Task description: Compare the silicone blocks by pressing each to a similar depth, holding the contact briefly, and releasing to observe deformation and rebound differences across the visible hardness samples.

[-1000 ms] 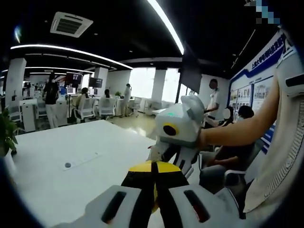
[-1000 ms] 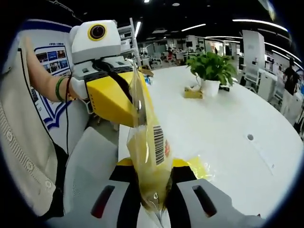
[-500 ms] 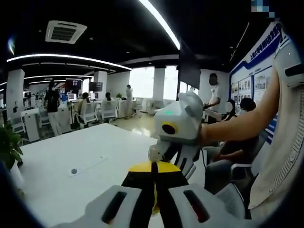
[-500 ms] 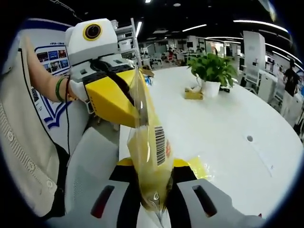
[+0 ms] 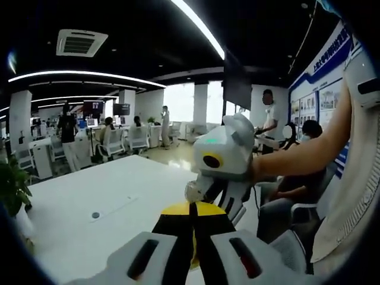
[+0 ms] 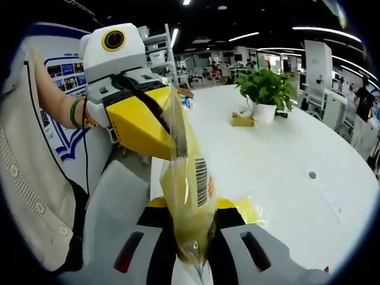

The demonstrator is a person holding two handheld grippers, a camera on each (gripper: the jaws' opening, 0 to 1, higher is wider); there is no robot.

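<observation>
Yellow plastic bag [image 6: 189, 196] pinched between both tongs above white table [image 6: 279, 160]

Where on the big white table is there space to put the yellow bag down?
The white table is bare between the potted plant and the small round hole. It is crowded near its edge, where both grippers, left and right, pinch the yellow bag.
</observation>
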